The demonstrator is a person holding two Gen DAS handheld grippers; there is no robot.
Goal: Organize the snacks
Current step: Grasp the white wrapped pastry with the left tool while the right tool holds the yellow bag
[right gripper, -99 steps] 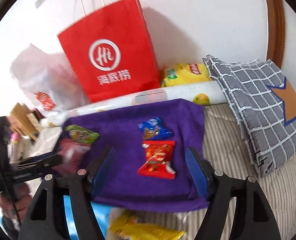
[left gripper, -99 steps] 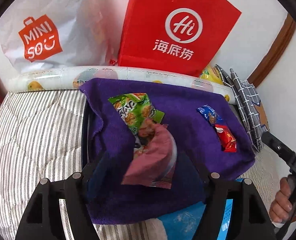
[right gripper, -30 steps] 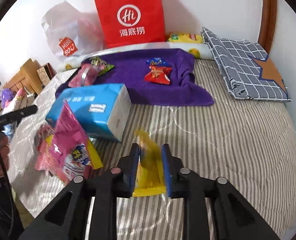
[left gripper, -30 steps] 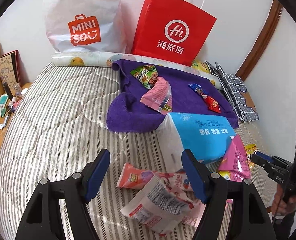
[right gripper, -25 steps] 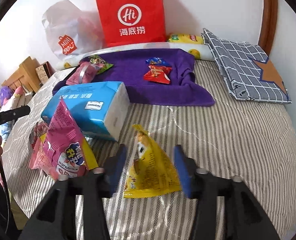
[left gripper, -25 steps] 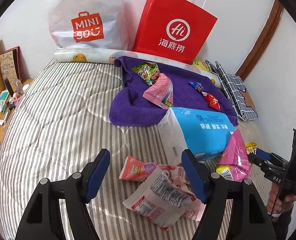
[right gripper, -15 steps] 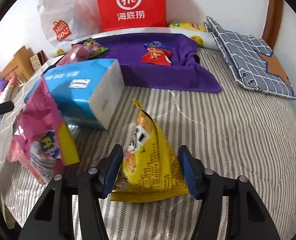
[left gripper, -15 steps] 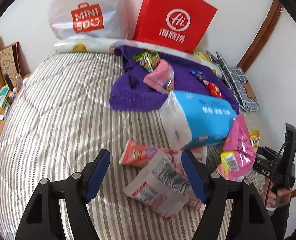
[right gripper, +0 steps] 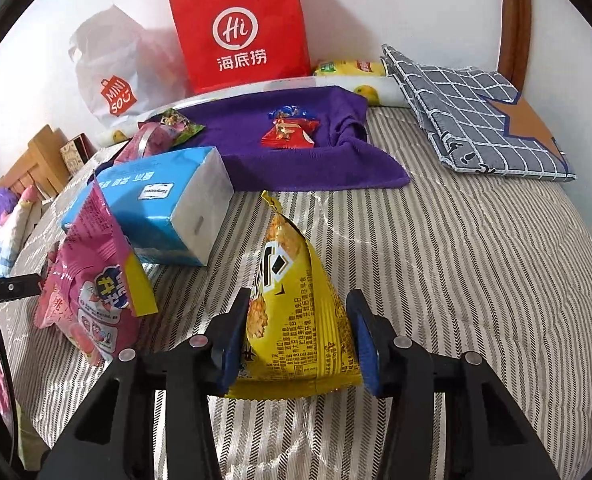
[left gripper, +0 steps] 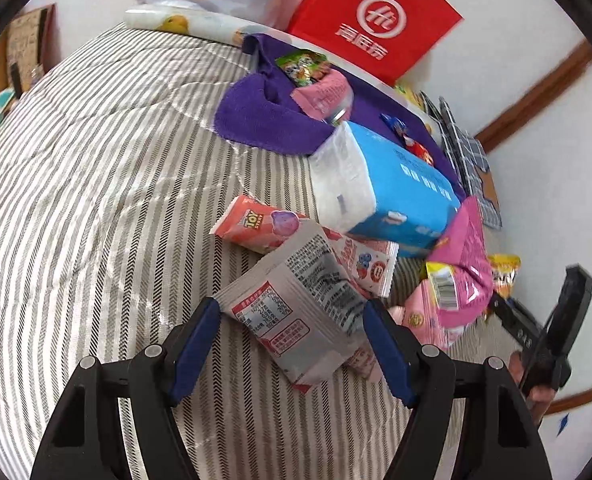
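My right tongs (right gripper: 298, 332) have let go of the yellow bag (right gripper: 291, 308): a second ago they were clamped on it, and now the jaws stand wide on either side while it sits upright on the bed (right gripper: 456, 260), near me. I judge that I mean to take it again lower down, since the blue pads (right gripper: 231, 340) flank its base; the left pad looks to be touching the bag, the right one just clear. My left tongs (left gripper: 291, 344) are likewise spread, framing the grey pouch (left gripper: 296, 308), which lies on the pink packs (left gripper: 263, 228) at the near end of the heap. Neither pair is carrying anything.

Against the earliest frames, both tongs have come back from the purple towel (right gripper: 296, 148) at the far side, where the green pack (left gripper: 302, 66), the pink pouch (left gripper: 324, 96) and the red sweet (right gripper: 289, 134) lie sorted. Both have dropped closer to their targets over the last half second, so the bag and the pouch fill more of each view.

The tissue box (right gripper: 167, 204) lies between the heap and the towel, and the magenta bag (right gripper: 91, 276) leans against it. Most of the loose snacks have yet to reach the towel, so the job seems well short of half done.
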